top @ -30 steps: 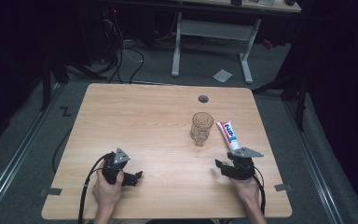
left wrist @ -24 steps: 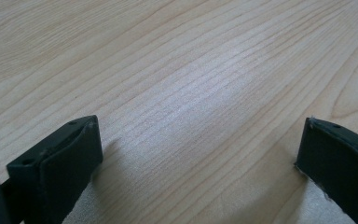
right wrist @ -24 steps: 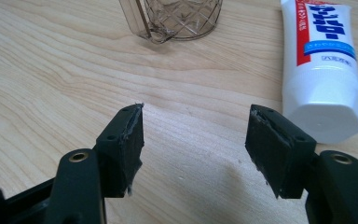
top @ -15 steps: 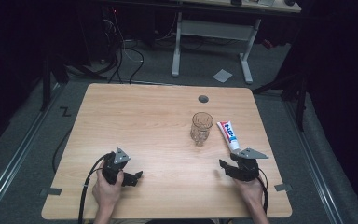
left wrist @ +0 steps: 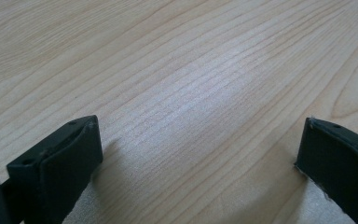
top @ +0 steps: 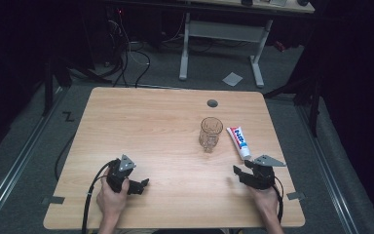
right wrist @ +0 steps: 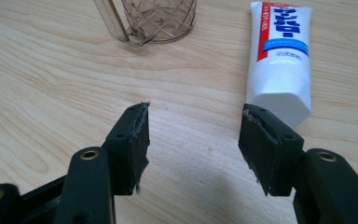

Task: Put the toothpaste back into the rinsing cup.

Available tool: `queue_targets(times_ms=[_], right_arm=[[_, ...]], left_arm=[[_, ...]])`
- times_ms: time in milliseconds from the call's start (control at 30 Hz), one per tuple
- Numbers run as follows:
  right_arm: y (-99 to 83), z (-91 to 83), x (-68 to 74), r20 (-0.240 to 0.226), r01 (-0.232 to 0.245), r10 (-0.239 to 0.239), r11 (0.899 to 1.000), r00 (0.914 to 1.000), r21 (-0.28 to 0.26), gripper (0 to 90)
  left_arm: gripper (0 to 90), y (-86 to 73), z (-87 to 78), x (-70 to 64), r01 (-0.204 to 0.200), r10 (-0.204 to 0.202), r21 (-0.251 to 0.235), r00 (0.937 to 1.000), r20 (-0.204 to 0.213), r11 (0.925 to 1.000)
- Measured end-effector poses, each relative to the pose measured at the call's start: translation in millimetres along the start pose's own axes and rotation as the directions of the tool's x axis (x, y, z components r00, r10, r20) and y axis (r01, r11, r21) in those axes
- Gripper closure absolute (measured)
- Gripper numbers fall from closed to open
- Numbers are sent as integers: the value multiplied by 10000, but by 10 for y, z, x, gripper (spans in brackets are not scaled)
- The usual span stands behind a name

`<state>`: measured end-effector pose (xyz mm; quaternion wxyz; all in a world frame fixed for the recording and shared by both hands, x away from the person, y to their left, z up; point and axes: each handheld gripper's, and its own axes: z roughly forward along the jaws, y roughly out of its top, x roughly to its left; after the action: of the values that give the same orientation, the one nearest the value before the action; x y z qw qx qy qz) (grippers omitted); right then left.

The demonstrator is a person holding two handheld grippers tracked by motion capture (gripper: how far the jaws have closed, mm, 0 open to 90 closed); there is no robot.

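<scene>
Resting on surface point(top: 141, 122), both tongs wide and empty: left point(left wrist: 198, 158), right point(right wrist: 193, 140) | toothpaste tube point(right wrist: 279, 60) flat at 1 o'clock of right tongs, beside glass cup point(right wrist: 156, 21) | tube probably light, soft, slick: pinch across mid-body | cup probably fragile

White toothpaste tube point(right wrist: 279, 60) with red-blue label, brownish diamond-cut glass point(top: 210, 133), pale wood-grain table point(top: 141, 126)

Bare table point(top: 141, 122) lay ahead of the left gripper point(top: 139, 185). Ahead of the right gripper point(top: 238, 173), a glass point(top: 211, 132) and a tube point(top: 238, 142) stood near each other, a narrow gap between.
</scene>
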<state>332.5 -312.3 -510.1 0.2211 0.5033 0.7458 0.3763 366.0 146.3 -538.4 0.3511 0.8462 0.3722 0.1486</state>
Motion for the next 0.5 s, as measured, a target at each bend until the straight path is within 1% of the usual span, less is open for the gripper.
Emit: queue_targets(times_ms=[200,367,467,500], right_arm=[[-7,-33,-46,24,-205,205,9998,9998,-23,446],[-18,-54,-79,139,-418,418,9991,9990,-58,447],[-18,-64,-91,170,-456,457,9989,9988,-86,448],[-17,-71,-104,175,-390,392,9992,9991,-96,448]], left_arm=[[3,0,0,-1,11,-11,-2,10000,0,10000],[3,0,1,-1,11,-11,-8,10000,-1,10000],[3,0,0,0,3,-3,-3,10000,-2,10000],[3,0,0,0,4,-4,-3,10000,-1,10000]])
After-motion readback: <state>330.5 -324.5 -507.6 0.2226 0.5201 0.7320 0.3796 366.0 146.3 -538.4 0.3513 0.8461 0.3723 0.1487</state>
